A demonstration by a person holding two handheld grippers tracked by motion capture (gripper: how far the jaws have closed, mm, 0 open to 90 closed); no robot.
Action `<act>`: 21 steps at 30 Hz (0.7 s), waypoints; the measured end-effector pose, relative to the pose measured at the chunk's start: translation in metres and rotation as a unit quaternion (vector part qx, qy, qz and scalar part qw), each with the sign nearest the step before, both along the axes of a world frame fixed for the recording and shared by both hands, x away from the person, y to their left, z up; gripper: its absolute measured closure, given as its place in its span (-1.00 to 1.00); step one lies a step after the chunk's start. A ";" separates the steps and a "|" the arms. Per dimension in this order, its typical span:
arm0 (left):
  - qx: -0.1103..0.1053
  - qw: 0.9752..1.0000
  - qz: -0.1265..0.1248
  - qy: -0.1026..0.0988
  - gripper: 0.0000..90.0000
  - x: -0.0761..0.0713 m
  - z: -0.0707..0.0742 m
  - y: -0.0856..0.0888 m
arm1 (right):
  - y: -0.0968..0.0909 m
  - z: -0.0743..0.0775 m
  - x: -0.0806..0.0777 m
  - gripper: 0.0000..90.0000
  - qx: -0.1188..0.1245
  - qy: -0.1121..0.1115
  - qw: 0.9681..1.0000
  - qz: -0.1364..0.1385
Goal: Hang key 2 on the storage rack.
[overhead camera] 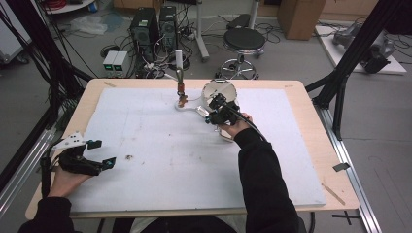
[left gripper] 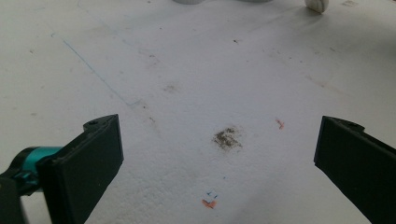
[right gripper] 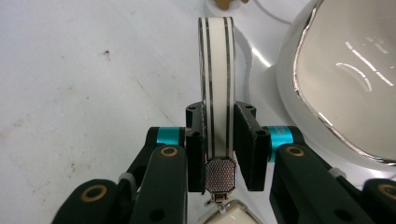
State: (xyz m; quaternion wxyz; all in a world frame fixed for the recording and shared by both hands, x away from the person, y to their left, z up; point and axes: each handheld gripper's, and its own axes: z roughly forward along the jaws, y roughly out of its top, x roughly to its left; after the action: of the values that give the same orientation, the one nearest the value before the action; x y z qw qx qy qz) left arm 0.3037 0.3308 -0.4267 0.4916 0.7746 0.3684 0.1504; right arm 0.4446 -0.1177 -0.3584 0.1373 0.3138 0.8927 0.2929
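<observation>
A white band-shaped handle (right gripper: pixel 217 79) with two thin silver lines stands upright between the jaws of my right gripper (right gripper: pixel 218 116), which is shut on it. Just to its right is a white vessel (right gripper: pixel 345 84) with a silver rim. In the high view this vessel (overhead camera: pixel 218 92) sits at the far middle of the white foam board (overhead camera: pixel 160 141), with my right gripper (overhead camera: pixel 210 115) at its near side. My left gripper (overhead camera: pixel 99 153) hovers open near the board's left front. Its jaws stand wide apart around bare board in the left gripper view (left gripper: pixel 217 140).
A thin upright stand (overhead camera: pixel 180 73) with a white base (overhead camera: pixel 187 108) rises left of the vessel. A dark smudge (left gripper: pixel 227 138) marks the board ahead of the left gripper. Computer towers (overhead camera: pixel 145 29) and a stool (overhead camera: pixel 243 41) stand on the floor beyond the table.
</observation>
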 end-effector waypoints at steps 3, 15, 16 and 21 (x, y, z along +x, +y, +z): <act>0.004 1.000 -0.002 0.000 -0.96 0.000 0.000 0.000 | -0.003 0.004 -0.001 0.67 0.010 0.000 1.000 -0.004; 0.001 1.000 0.002 0.001 -0.96 0.000 0.002 -0.001 | -0.018 0.032 -0.017 0.68 0.067 -0.027 0.997 0.000; 0.000 1.000 0.002 0.000 -0.96 0.001 0.003 -0.002 | -0.017 0.038 -0.021 0.68 0.074 -0.035 0.997 0.008; -0.006 1.000 0.005 -0.005 -0.96 0.003 0.010 -0.003 | -0.013 0.046 -0.029 0.68 0.072 -0.052 0.996 0.024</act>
State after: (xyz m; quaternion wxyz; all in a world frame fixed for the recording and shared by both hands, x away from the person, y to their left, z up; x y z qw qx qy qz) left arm 0.3065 0.3278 -0.4163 0.4968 0.7692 0.3709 0.1545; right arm 0.4157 -0.1305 -0.3128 0.1531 0.2858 0.8681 0.3759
